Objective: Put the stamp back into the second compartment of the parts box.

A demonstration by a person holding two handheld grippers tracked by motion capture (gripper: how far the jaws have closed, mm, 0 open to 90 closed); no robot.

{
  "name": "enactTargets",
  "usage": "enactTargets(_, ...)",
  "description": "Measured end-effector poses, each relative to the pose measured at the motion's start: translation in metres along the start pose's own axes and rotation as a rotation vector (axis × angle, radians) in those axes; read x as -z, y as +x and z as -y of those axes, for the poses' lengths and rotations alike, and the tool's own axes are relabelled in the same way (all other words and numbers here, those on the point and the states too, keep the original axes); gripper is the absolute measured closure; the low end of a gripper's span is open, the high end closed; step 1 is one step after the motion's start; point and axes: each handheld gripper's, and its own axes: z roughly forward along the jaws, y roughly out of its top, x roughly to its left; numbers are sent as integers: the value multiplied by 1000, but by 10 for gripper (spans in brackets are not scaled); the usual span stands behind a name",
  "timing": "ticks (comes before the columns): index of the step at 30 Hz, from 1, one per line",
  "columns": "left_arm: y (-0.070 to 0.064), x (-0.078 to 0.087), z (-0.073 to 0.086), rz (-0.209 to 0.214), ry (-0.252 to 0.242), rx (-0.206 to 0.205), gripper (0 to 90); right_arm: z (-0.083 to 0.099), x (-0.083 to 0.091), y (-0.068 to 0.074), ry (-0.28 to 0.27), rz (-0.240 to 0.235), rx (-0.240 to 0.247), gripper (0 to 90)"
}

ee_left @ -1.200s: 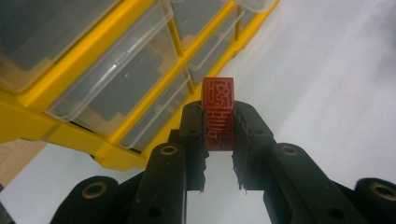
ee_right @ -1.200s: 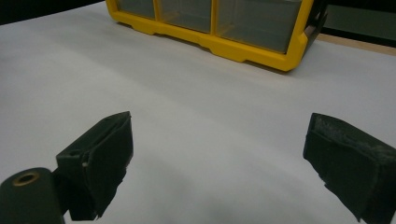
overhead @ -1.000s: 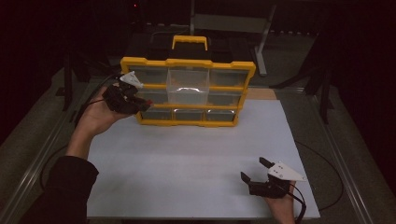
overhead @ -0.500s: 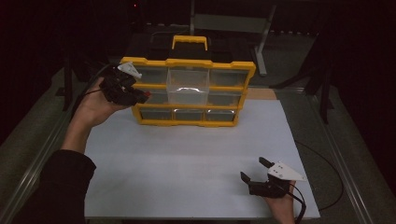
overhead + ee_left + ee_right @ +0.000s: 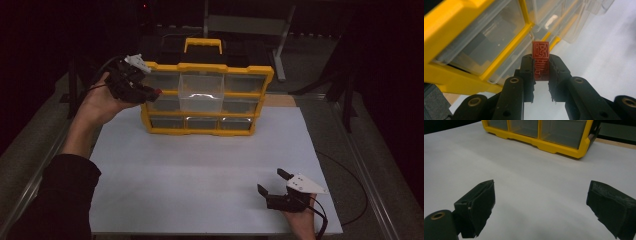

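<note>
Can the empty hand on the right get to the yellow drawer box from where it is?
Probably yes: the right gripper is open and empty, and bare white table lies between it and the drawer box. It would need a long reach forward.

a metal table leg (image 5: 281,50) and a dark floor (image 5: 320,65) lie beyond the white table (image 5: 200,170)

The left gripper (image 5: 541,75) pinches a small red stamp block (image 5: 540,60) between its black jaws. Just beyond stand the yellow organizer's (image 5: 451,30) clear drawers (image 5: 486,32)
</note>
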Motion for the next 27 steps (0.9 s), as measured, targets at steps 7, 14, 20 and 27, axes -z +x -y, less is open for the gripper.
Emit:
enactTargets(7, 4, 4, -8, 3, -2, 0, 753, 0, 0, 0, 2, 0, -6, 83)
enactTargets(14, 7, 5, -15, 10, -8, 10, 754, 0, 0, 0, 2, -3, -3, 83)
enactTargets(20, 9, 7, -23, 17, -17, 15, 754, 0, 1, 0, 0, -6, -7, 83)
enactTargets(27, 9, 8, -33, 10, -17, -2, 753, 0, -1, -1, 2, -6, -5, 83)
